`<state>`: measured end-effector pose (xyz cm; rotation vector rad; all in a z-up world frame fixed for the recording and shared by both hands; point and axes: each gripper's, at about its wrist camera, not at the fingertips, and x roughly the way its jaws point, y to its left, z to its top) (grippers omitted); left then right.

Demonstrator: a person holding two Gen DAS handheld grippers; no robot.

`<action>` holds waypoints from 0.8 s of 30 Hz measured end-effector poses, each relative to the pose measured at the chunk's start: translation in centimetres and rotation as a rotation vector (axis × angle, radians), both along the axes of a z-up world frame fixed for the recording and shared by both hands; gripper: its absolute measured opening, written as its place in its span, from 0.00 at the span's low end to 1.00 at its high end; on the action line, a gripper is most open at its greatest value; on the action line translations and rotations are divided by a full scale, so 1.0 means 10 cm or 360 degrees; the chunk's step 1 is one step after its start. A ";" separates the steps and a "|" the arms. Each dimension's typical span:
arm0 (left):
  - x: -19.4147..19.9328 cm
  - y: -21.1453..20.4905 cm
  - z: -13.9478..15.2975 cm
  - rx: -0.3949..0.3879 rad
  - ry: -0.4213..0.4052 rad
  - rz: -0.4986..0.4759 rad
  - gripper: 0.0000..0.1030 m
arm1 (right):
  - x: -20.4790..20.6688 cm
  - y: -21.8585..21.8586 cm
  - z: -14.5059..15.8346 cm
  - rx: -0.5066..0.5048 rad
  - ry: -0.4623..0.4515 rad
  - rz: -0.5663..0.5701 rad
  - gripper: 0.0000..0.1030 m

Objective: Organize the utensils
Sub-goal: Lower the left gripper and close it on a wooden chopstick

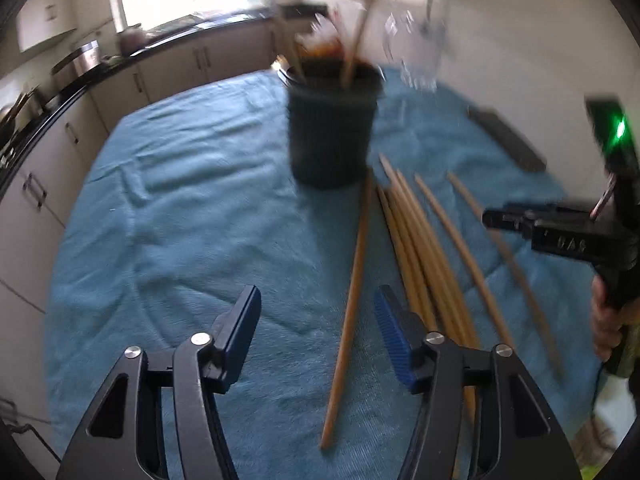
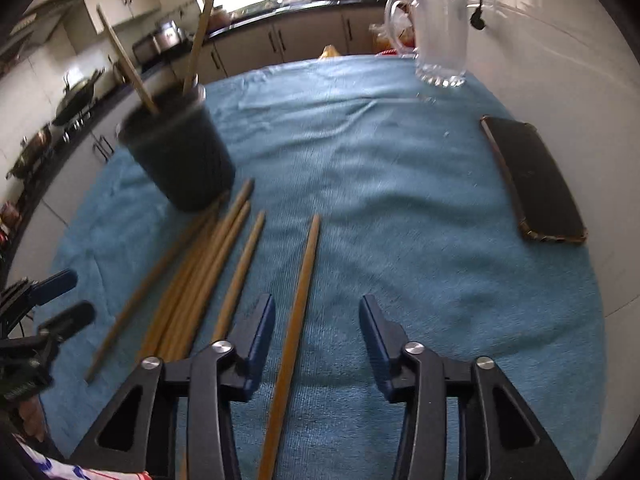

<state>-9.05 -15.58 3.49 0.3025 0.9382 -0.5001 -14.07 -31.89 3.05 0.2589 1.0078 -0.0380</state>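
In the left wrist view we see our left gripper [image 1: 316,332] at the bottom of the frame with its fingers [image 1: 240,328] parted and nothing pressed between them; a single chopstick [image 1: 348,304] lies on the blue cloth [image 1: 180,200] in the gap, nearer the right-hand finger. Above centre stands the dark cup [image 1: 332,128] with two chopsticks leaning out of it, blurred. To its lower right the bundle of chopsticks [image 1: 420,256] lies fanned on the surface, and at the right edge our right gripper [image 1: 496,220] comes in, held by a hand [image 1: 608,320]. In the right wrist view the dark cup sits at upper left, tilted by the lens, with the bundle of loose chopsticks just below it, running towards the bottom of the frame. Our right gripper's fingers [image 2: 260,332] at lower centre are likewise apart and grip nothing; one chopstick [image 2: 296,328] lies between them, close to the left-hand finger. A clear glass jug [image 2: 440,40] stands at upper right, and a dark phone [image 2: 532,180] lies at the right on the cloth.
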 end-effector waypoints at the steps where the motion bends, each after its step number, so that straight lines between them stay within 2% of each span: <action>1: 0.02 -0.03 -0.05 0.0025 0.0022 -0.0009 0.46 | 0.02 0.03 -0.02 -0.0030 0.0006 0.0005 0.42; 3: 0.07 -0.09 -0.15 0.0045 0.0088 -0.0010 0.30 | 0.04 0.07 -0.03 -0.0099 0.0005 0.0016 0.39; 4: 0.09 -0.10 -0.18 0.0024 0.0127 -0.0010 0.26 | 0.06 0.10 -0.02 -0.0126 0.0008 0.0015 0.33; 5: 0.10 -0.10 -0.19 0.0012 0.0156 -0.0001 0.16 | 0.07 0.11 -0.03 -0.0146 0.0011 0.0012 0.28; 6: 0.09 -0.12 -0.19 0.0032 0.0128 0.0036 0.10 | 0.07 0.11 -0.02 -0.0156 0.0014 0.0003 0.19; 7: 0.10 -0.12 -0.19 0.0031 0.0135 0.0053 0.10 | 0.06 0.09 -0.01 -0.0151 0.0017 -0.0009 0.11; 9: 0.07 -0.03 -0.18 -0.0056 0.0204 0.0109 0.10 | 0.01 0.05 -0.01 -0.0103 0.0020 -0.0028 0.09; 12: -0.03 0.20 -0.17 -0.0201 0.0381 0.0211 0.09 | -0.10 -0.01 -0.01 -0.0080 0.0039 -0.0029 0.07; 15: -0.26 0.38 -0.16 -0.0225 0.0451 0.0224 0.06 | -0.31 -0.02 0.00 -0.0052 0.0058 0.0003 0.07; 18: -0.42 0.47 -0.14 -0.0185 0.0462 0.0196 0.06 | -0.50 -0.03 0.01 -0.0065 0.0080 0.0042 0.08; 20: -0.45 0.48 -0.13 -0.0163 0.0459 0.0172 0.06 | -0.55 -0.04 0.01 -0.0082 0.0077 0.0053 0.14; 22: -0.46 0.46 -0.10 -0.0130 0.0413 0.0159 0.06 | -0.56 -0.05 0.01 -0.0106 0.0078 0.0061 0.31; 24: -0.40 0.42 -0.06 -0.0125 0.0386 0.0158 0.07 | -0.49 -0.06 0.00 -0.0135 0.0085 0.0031 0.38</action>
